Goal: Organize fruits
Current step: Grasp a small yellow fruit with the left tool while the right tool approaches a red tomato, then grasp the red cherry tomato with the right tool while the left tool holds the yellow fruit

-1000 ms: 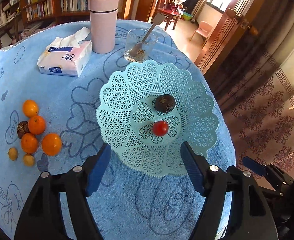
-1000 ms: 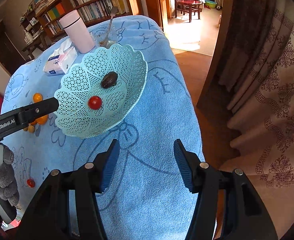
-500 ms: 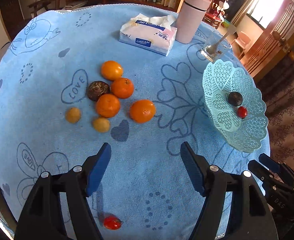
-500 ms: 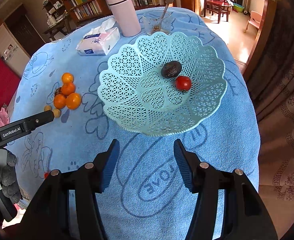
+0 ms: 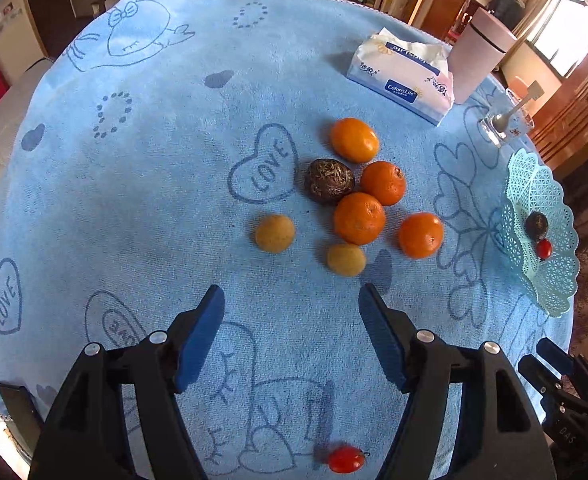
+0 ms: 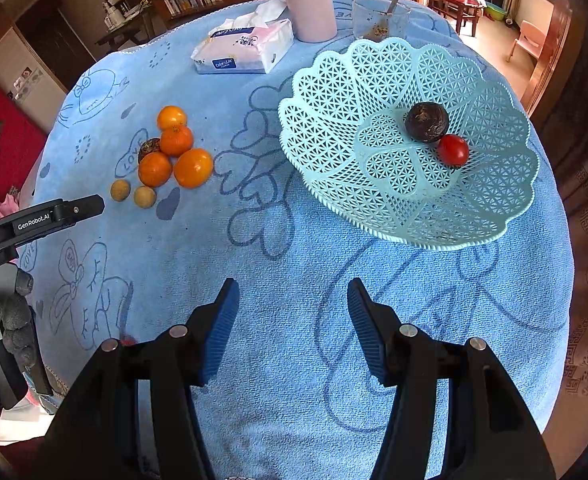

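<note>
The left gripper [image 5: 292, 300] hangs over the blue cloth [image 5: 154, 184] with its jaws spread wide and nothing between them. Just ahead of its fingertips lies the loose fruit: two small tan fruits, one [image 5: 274, 233] to the left and one [image 5: 345, 259] nearer the right finger, then a tight cluster of four oranges [image 5: 359, 218] pressed around a dark wrinkled fruit [image 5: 329, 180], which touches at least two of them. A small red tomato [image 5: 345, 459] lies alone at the near edge of the cloth, between the gripper's fingers and behind their tips. Beyond the cluster sit a tissue pack [image 5: 401, 76], a pink tumbler [image 5: 478, 54] just beside it, and a glass [image 5: 503, 124] with a spoon in it. Farther right, near the table's edge, stands the mint lattice basket [image 6: 373, 76], holding a second dark fruit [image 6: 426, 122] and a red tomato [image 6: 453, 150] that touch each other near its middle. The right gripper [image 6: 292, 304] hovers over bare cloth in front of the basket, also wide apart and empty. The stretch between the fruit cluster and the basket shows only printed hearts; the tissue pack, tumbler and glass stand behind it, off that line.
</note>
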